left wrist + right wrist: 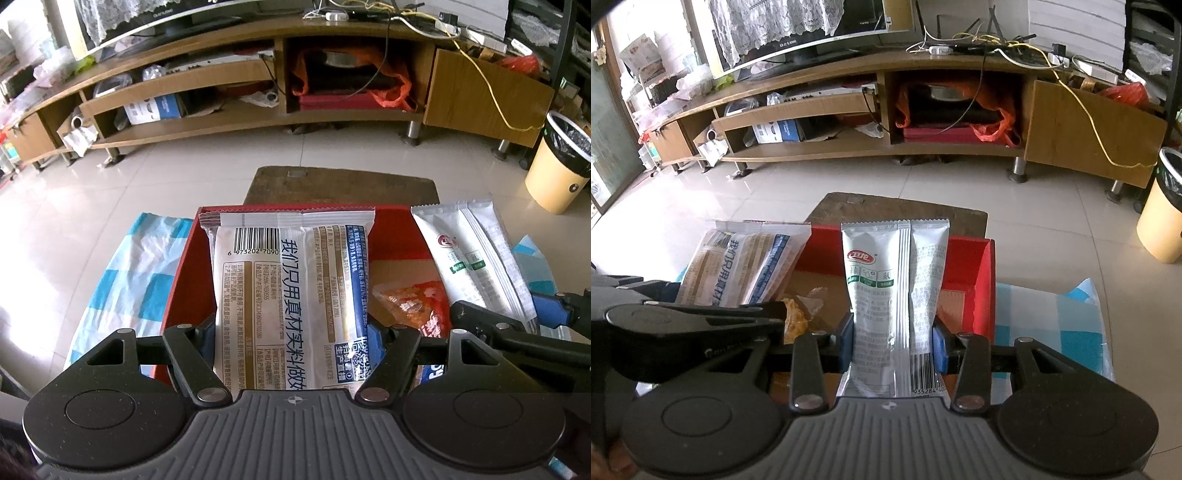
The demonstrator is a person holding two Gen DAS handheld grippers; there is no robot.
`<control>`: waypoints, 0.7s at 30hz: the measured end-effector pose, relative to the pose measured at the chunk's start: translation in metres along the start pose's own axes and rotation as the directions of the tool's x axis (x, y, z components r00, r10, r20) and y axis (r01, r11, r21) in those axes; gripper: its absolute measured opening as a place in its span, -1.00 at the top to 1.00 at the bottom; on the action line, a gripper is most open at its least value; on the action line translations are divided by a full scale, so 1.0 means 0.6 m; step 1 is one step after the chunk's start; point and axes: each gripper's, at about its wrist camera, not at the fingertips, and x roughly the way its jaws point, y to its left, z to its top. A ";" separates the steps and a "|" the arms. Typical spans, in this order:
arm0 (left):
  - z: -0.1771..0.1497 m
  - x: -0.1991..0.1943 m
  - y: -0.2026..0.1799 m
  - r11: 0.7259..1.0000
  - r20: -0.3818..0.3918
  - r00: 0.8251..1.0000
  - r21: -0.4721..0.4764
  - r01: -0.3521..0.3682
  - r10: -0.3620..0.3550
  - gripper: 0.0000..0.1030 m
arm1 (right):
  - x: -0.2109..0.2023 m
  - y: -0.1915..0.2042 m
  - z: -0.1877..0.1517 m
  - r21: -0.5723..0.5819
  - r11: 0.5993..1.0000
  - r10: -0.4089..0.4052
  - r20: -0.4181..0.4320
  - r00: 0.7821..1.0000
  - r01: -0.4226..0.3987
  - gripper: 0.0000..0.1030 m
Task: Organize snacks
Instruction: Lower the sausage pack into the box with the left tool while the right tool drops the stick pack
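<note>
My left gripper point(291, 334) is shut on a large white snack packet with a barcode and blue Chinese print point(288, 288), held upright over a red open box point(177, 280). My right gripper point(894, 341) is shut on a narrower silver-white snack packet with a red logo point(894, 291), held upright over the same red box point(982, 295). Each packet shows in the other view: the silver one in the left wrist view point(476, 254), the large one in the right wrist view point(742, 266). An orange snack packet point(417, 306) lies on the box's cardboard floor.
The box sits on a blue-and-white checked cloth point(125, 273) with a brown stool or mat point(340, 184) beyond it. A long wooden TV stand point(280, 110) crosses the back over a tiled floor. A yellow waste bin point(557, 166) stands at the right.
</note>
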 end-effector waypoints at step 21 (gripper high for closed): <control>-0.009 0.029 0.005 0.999 -0.043 0.998 0.003 -0.040 0.040 -0.68 | 0.051 -0.015 -0.010 0.044 0.999 -0.001 -0.071 0.997 0.005 0.19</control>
